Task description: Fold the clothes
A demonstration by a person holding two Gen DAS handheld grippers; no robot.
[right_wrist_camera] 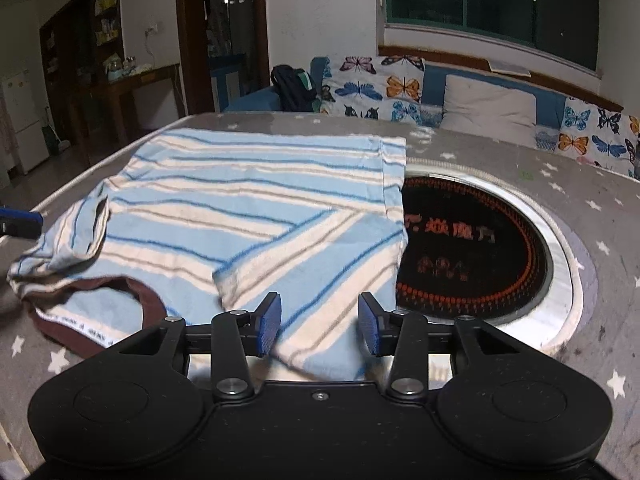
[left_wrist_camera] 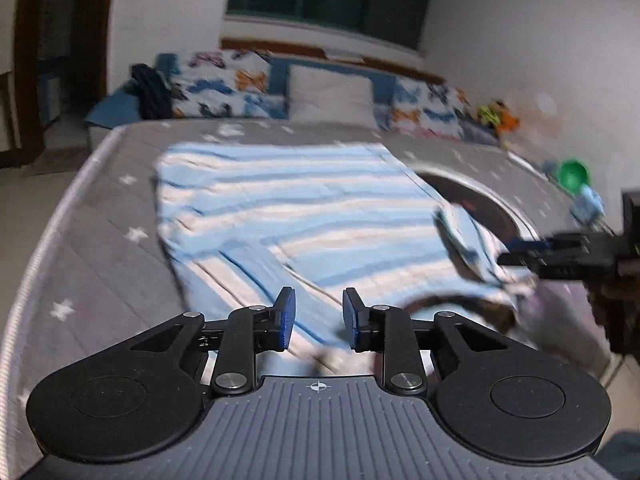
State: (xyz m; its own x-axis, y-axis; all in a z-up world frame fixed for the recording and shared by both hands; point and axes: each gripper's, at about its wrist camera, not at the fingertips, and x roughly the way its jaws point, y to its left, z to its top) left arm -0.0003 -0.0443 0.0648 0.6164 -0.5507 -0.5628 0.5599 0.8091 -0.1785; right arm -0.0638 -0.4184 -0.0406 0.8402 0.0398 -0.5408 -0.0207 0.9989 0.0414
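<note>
Now both grippers hover low over a striped shirt spread on the grey star-print tabletop.

Seen from its own camera, the left gripper [left_wrist_camera: 316,316] points level across the near edge of the striped shirt [left_wrist_camera: 288,208], its blue pads apart with nothing between them. The right gripper [right_wrist_camera: 318,322] is also level, its pads spread wide above a sleeve folded in over the shirt's body [right_wrist_camera: 248,208]; nothing is clamped. In the left view the right gripper [left_wrist_camera: 508,258] comes in from the right edge beside a bunched sleeve, though blur hides whether it touches the cloth. The shirt's brown collar [right_wrist_camera: 148,300] lies at the near side. Its far right edge overlaps a round black cooktop [right_wrist_camera: 472,252] set into the tabletop [right_wrist_camera: 568,200].
</note>
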